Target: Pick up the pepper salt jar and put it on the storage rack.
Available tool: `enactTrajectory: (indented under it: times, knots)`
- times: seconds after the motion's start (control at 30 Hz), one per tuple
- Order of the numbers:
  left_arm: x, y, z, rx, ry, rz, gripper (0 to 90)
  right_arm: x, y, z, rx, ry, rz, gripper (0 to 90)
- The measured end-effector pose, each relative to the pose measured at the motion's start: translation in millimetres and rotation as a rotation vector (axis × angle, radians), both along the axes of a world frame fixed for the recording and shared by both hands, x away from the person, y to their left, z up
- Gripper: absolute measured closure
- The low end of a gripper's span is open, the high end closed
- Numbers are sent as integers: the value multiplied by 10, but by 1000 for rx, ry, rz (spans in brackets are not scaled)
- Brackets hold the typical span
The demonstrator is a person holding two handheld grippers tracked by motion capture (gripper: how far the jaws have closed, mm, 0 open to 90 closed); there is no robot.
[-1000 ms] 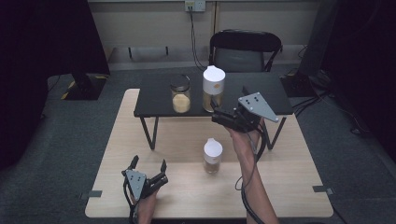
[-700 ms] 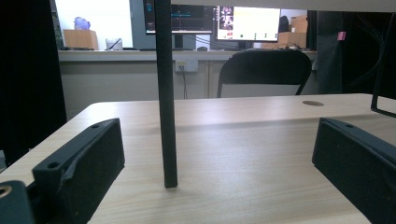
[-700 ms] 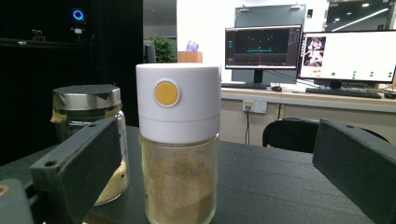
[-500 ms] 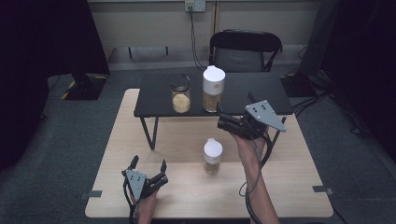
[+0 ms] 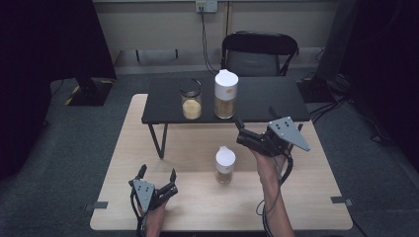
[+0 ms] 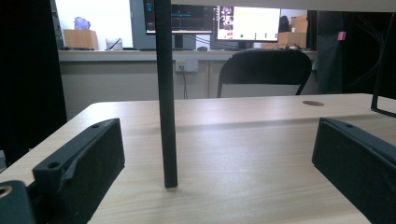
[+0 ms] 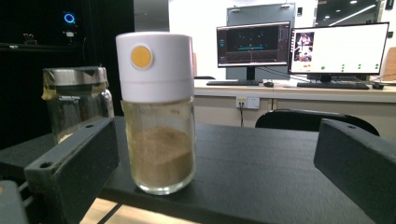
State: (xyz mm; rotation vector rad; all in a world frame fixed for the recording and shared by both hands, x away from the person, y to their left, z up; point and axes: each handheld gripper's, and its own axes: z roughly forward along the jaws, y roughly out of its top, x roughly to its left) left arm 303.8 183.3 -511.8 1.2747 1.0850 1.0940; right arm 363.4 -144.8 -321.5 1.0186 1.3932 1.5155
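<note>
White-capped shaker [image 7: 158,112] upright on the black shelf [image 7: 280,172], ahead of the right gripper [image 5: 242,132]
Its jaws stand apart, empty; left gripper [image 5: 157,174] low over the bench [image 5: 197,202], jaws apart

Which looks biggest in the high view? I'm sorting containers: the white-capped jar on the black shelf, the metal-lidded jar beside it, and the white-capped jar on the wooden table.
1. White-capped jar on the black shelf.
2. Metal-lidded jar and white-capped jar on the wooden table: they look alike, and differing distance from the camera leaves the order unsure.
</note>
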Motion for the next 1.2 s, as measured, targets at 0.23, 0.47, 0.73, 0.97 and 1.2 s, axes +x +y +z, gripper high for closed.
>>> enactTrajectory:
  times: [0.23,0.47,0.73,0.97,1.2]
  knots:
    - [0,0,0,0,0,0,18,-83,-46,-54,-11,-24,-26,0]
    - [0,0,0,0,0,0,18,-176,-121,-141,-14,-24,-48,0]
    - [0,0,0,0,0,0,18,-258,-156,-267,-16,-16,-62,0]
    - [0,0,0,0,0,0,18,-355,-145,-371,-37,-21,-66,0]
    - [0,0,0,0,0,0,18,-418,-147,-472,-34,-18,-64,0]
